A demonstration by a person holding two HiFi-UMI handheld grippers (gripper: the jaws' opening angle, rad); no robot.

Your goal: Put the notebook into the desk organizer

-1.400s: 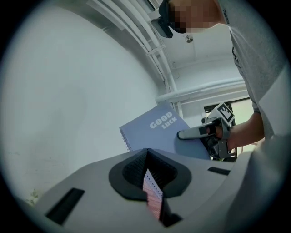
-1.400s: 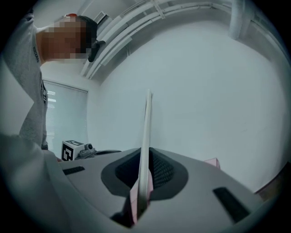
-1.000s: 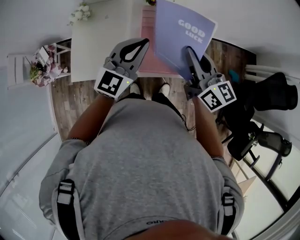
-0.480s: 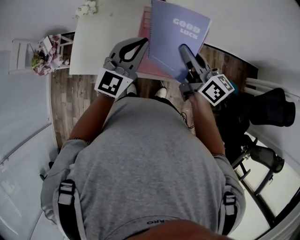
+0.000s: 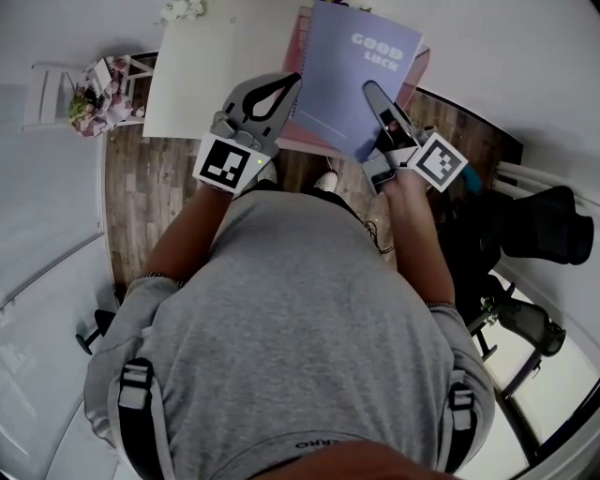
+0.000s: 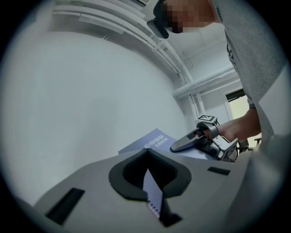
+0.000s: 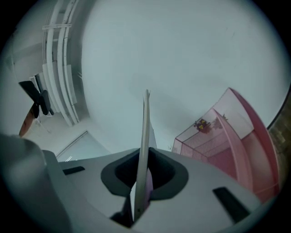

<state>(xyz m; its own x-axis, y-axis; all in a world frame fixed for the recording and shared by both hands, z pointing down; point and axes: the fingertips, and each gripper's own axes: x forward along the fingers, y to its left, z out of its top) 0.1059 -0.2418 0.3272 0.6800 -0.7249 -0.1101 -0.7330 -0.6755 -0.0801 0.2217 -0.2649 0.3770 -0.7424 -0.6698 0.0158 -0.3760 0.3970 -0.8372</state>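
Observation:
The lavender notebook (image 5: 352,75) with "GOOD LUCK" on its cover hangs over the pink desk organizer (image 5: 302,136) on the white table (image 5: 216,75). My right gripper (image 5: 373,89) is shut on the notebook's near right part. In the right gripper view the notebook (image 7: 145,123) stands edge-on between the jaws, with the organizer (image 7: 236,136) at the lower right. My left gripper (image 5: 286,86) is at the notebook's left spiral edge. In the left gripper view a strip of that edge (image 6: 152,191) sits in the shut jaws, and the right gripper (image 6: 182,144) shows beyond, over the cover (image 6: 150,142).
A small white shelf with flowers (image 5: 89,103) stands left of the table. White flowers (image 5: 183,11) lie at the table's far edge. A black chair (image 5: 544,216) and dark gear stand at the right on the wooden floor (image 5: 141,206).
The right gripper has rolled, and its marker cube has turned. The notebook has shifted a little left over the organizer. The left gripper has stayed about where it was.

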